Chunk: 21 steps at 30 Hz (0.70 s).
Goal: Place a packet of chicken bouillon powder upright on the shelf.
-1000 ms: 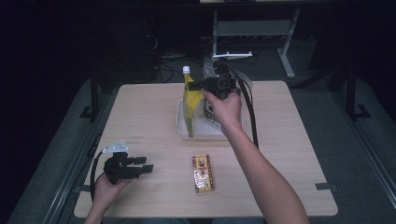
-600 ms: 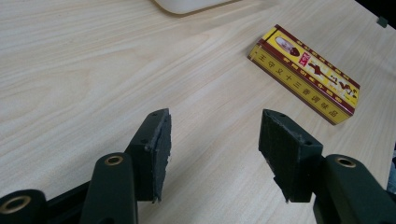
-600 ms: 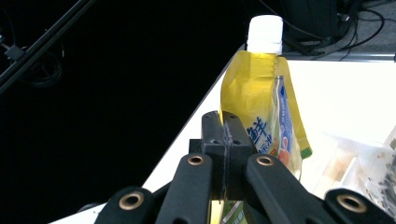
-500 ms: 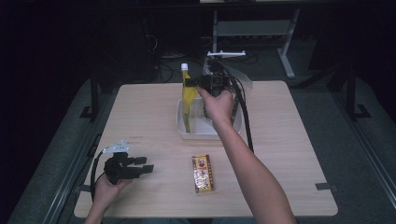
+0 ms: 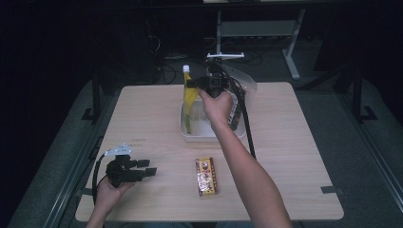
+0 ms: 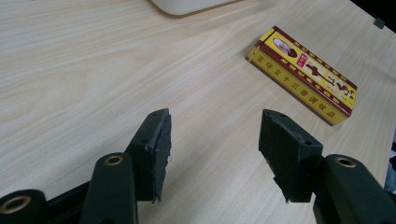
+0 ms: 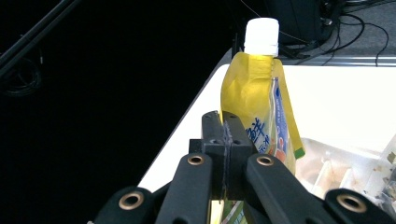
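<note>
High view: the right gripper (image 5: 196, 83) holds a yellow pouch (image 5: 189, 99) upright over the white tray (image 5: 214, 135); the left gripper (image 5: 142, 171) rests near the table's front-left. Left gripper view: jaws spread, the yellow box (image 6: 302, 74) lying ahead and apart. Right gripper view: jaws pinch the pouch's edge below its white cap (image 7: 262, 35).

Dim surroundings, perhaps overexposed tabletop (image 7: 355, 102)

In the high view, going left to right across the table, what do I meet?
Left gripper → yellow pouch held upright by the right gripper → yellow-and-red box → right rim of the white tray.
</note>
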{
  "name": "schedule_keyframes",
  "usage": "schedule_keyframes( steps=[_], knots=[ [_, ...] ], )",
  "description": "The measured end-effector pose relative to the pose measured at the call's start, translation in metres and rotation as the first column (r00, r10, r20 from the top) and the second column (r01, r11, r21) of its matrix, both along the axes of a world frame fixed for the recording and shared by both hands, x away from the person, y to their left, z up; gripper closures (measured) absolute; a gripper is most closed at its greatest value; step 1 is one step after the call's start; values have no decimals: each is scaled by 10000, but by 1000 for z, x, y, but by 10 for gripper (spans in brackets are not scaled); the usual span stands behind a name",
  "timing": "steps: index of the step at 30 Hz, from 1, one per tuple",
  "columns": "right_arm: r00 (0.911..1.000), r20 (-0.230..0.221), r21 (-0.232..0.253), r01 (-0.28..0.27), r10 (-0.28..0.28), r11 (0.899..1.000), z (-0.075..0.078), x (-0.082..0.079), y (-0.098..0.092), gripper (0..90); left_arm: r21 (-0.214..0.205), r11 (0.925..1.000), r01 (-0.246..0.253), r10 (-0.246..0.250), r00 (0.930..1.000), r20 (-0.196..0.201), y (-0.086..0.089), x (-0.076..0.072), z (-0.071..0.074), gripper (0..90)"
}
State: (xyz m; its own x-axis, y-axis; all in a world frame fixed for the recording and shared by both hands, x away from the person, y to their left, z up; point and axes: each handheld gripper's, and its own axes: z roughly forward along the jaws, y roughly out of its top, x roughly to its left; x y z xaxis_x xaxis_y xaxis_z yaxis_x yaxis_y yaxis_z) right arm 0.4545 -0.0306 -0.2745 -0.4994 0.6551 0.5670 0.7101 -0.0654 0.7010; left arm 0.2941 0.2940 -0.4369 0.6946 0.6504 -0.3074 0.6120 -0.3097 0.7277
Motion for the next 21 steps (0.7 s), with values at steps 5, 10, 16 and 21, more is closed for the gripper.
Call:
schedule_keyframes(
  steps=[5, 10, 16, 21],
  knots=[
    [10000, 30, -76, 35, -35, 10000, -3, 2, 2, 896, -4, 10000, -2, 2, 10000, 2, 0, 0, 0, 433],
    [10000, 14, -132, 44, -43, 9999, -7, 4, 5, 896, 25, 10000, 29, -29, 10000, 24, 0, 0, 1, 433],
    [9999, 9, -175, 126, -126, 9998, -11, 5, 6, 896, -11, 10000, 10, -10, 10000, 10, 0, 0, 1, 433],
    [9998, -14, -152, 218, -218, 9996, -16, 7, 6, 895, -15, 10000, 16, -16, 10000, 30, -1, 0, 1, 433]
  ],
)
